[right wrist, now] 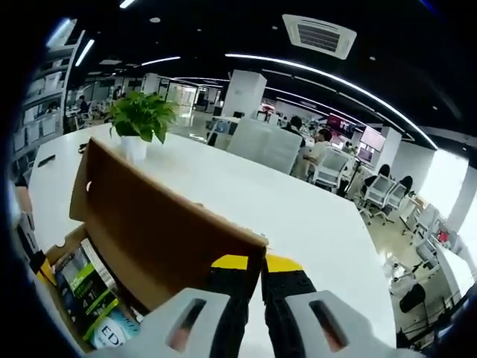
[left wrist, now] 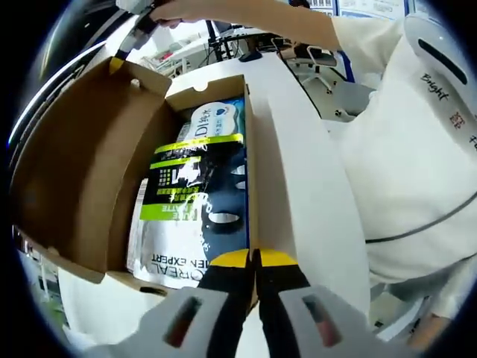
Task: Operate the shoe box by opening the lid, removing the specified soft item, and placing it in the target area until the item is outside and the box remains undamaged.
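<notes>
Left gripper view first: the soft item, a glossy blue-and-white pouch with lime-green label bands [left wrist: 195, 201], lies flat inside the brown cardboard shoe box [left wrist: 74, 186], down on the floor of the box and hard against its near wall. It is not outside yet. The left tongs [left wrist: 254, 261] are pressed together on the top edge of that near wall [left wrist: 251, 171], yellow tips meeting over the cardboard. Over in the right gripper view, the right tongs [right wrist: 261, 263] are pinched tight on the edge of the raised brown lid [right wrist: 156, 224], holding it up on end, with the pouch [right wrist: 93, 294] peeking out below.

Now the worry. Both tongs grip thin cardboard, and if the two hands pull apart or twist against each other, the lid hinge may crease or tear, or the wall may buckle. That would spoil the "undamaged" part. If the right tongs let go, the lid could drop back over the pouch. The pouch looks slick, so I judge a shallow pinch may slip. The box sits on a white table [right wrist: 298, 216], with a potted green plant [right wrist: 139, 119] well apart.
</notes>
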Demonstrator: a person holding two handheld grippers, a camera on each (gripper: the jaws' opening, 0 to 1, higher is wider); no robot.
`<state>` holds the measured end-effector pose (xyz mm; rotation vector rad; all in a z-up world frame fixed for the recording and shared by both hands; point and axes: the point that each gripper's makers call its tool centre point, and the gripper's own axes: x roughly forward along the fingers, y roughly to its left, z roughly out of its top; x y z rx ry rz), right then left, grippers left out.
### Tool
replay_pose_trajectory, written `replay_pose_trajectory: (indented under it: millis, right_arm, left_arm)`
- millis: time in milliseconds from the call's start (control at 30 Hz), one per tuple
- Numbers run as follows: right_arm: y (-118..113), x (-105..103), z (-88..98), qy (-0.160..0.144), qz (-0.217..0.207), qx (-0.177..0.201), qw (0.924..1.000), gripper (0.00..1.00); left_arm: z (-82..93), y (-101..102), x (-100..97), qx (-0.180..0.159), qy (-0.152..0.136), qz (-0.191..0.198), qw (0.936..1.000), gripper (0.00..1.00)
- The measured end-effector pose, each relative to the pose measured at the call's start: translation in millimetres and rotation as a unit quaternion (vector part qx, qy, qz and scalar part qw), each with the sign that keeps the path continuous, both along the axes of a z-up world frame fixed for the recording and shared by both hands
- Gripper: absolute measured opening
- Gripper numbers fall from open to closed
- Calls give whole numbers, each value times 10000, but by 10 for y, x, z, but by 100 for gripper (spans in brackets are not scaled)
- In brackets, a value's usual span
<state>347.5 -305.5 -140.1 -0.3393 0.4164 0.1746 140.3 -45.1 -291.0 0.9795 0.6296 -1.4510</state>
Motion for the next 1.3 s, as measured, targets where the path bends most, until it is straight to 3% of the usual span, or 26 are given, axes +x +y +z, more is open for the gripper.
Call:
replay_pose_trajectory:
  millis: [333, 633, 800, 967, 1033, 1300]
  right_arm:
    - [-12, 109, -74, 138, -81, -132, 9998, 2]
    - [-17, 188, -141, 93, -130, -525, 9985, 3]
    - [-42, 224, -163, 279, -130, -99, 9995, 2]
    - [-47, 259, -213, 356, -184, 34, 9992, 2]
    - [-47, 270, -245, 468, -215, 313, 9982, 2]
    - [-57, 373, -354, 542, -289, 277, 9977, 2]
  left_arm:
    - [0, -3, -3, 9, -21, -21, 10000, 2]
    - [1, -4, -2, -5, -5, -16, 10000, 2]
    - [0, -4, -2, -3, 4, -18, 10000, 2]
    - [-1, -3, -1, 5, -18, -18, 10000, 2]
    - [-1, -3, -1, 0, -9, -10, 10000, 2]
    - [-2, -4, -2, -44, 10, -1, 10000, 2]
